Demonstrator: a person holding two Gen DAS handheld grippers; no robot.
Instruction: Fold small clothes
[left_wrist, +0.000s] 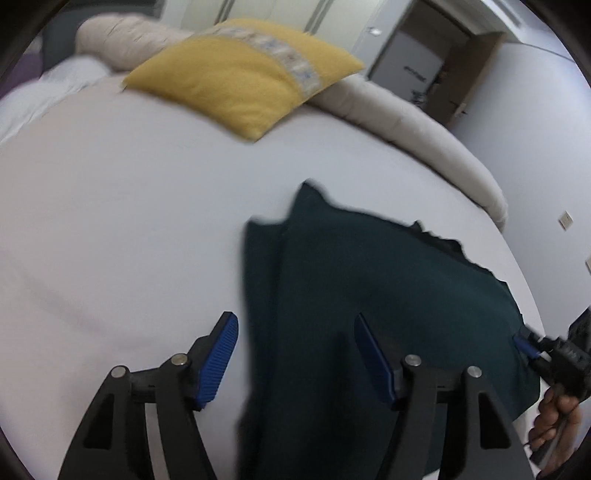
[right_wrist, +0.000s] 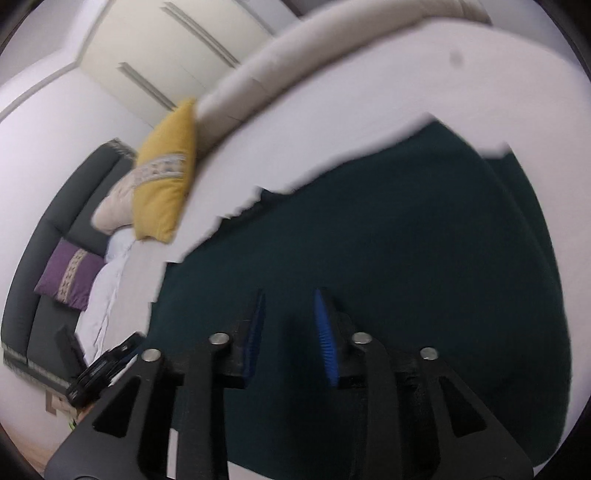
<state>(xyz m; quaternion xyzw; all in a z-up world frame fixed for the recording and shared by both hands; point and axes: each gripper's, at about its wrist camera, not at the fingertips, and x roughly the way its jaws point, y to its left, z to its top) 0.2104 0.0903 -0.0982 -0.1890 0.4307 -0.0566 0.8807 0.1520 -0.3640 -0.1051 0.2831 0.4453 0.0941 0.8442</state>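
A dark green garment (left_wrist: 369, 295) lies spread on the white bed sheet (left_wrist: 129, 221), its far edge ragged and its left side folded into a long crease. My left gripper (left_wrist: 295, 319) hangs open over that left edge; the cloth lies under the gap and the blue pads do not press it. In the right wrist view the garment (right_wrist: 388, 258) fills the middle. My right gripper (right_wrist: 290, 299) hovers over it with a narrow gap between its blue pads and nothing pinched. The right gripper (left_wrist: 532, 349) also shows at the garment's right edge, held by a hand (left_wrist: 557, 417).
A yellow cushion (left_wrist: 240, 77) lies at the far side of the bed against a beige bolster (left_wrist: 406, 122). A purple cushion (right_wrist: 70, 277) rests on a dark sofa (right_wrist: 48, 240) beyond the bed. Wardrobe doors (right_wrist: 177, 48) stand behind.
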